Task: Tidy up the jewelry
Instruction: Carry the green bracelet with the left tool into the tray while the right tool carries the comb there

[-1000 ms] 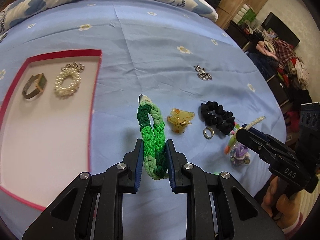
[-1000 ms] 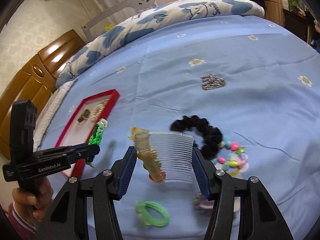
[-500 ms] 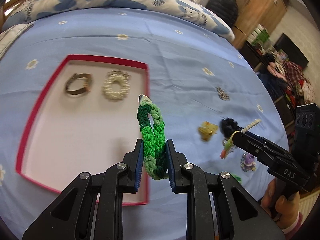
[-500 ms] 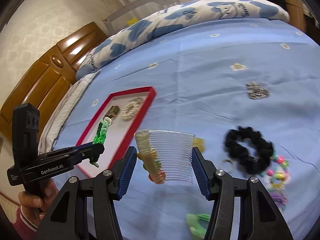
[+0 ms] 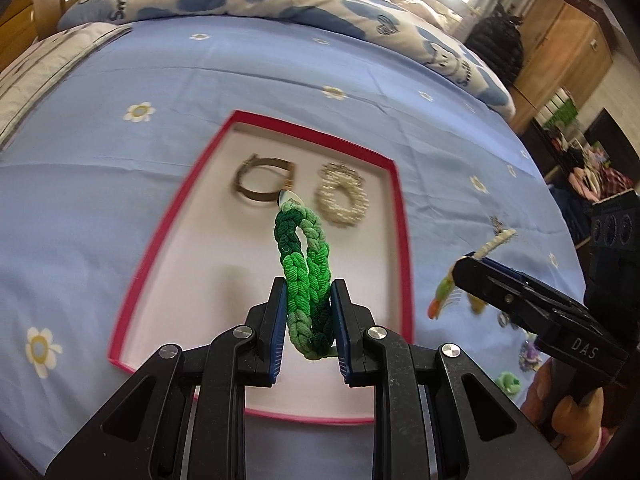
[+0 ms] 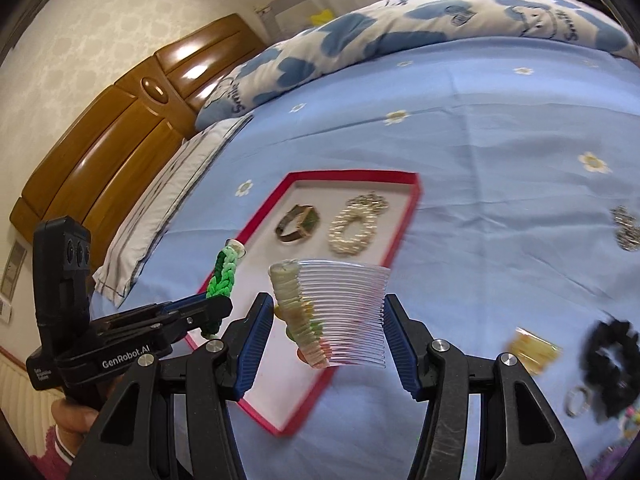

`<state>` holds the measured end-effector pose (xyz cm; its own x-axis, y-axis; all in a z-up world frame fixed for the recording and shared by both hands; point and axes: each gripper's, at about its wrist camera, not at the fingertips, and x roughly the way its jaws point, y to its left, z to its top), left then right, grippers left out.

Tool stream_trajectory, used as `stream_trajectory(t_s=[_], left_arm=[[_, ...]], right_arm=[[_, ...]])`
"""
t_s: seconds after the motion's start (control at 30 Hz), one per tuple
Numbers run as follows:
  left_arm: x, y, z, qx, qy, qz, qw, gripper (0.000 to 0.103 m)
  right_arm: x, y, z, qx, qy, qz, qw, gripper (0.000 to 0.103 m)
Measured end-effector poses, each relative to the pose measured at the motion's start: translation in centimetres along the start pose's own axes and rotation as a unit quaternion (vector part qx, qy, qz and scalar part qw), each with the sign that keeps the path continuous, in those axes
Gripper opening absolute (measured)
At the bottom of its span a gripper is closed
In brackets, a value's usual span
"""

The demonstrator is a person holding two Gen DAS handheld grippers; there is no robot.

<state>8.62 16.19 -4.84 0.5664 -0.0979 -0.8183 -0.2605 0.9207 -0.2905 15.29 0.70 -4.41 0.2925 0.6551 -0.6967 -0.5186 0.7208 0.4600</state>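
Since a second ago both grippers have swung from the loose pile over to the tray (image 5: pixel 402 240), which now fills the middle of the left view instead of sitting off at 9 o'clock. The left gripper (image 5: pixel 308 316) is clenched on the green braid (image 5: pixel 306 276), which stands upright between the pads above the tray's white floor, its top end overlapping the bangle (image 5: pixel 260 184) in the picture. The right gripper (image 6: pixel 326 328) grasps the comb (image 6: pixel 340 312) by its two ends, held over the tray's near edge at 6 o'clock in its own view. Bangle and pearl bracelet (image 5: pixel 342 200) already lie side by side at the tray's 12 o'clock end. The step in hand looks like the carry-and-place. Next, each piece likely wants lowering onto bare floor nearer 6 o'clock, clear of those two, before the pads let go. The scrunchie (image 6: pixel 612 364), ring (image 6: pixel 576 400) and yellow clip (image 6: pixel 534 350) wait on the sheet (image 6: pixel 500 128) at 4 o'clock
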Motion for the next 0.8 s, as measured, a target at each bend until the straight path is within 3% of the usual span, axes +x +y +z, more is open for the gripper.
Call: stream_trajectory(t_s=[0.33, 0.8], left_arm=[[2.0, 2.6, 1.7, -0.011, 0.006, 0.015, 0.9998, 0.019], [4.9, 4.0, 3.0, -0.006, 0.022, 0.039, 0.9990, 0.019]], right_arm=[[5.9, 1.7, 1.5, -0.011, 0.044, 0.011, 0.999, 0.056], [10.3, 0.6, 2.4, -0.016, 0.082, -0.032, 0.996, 0.057]])
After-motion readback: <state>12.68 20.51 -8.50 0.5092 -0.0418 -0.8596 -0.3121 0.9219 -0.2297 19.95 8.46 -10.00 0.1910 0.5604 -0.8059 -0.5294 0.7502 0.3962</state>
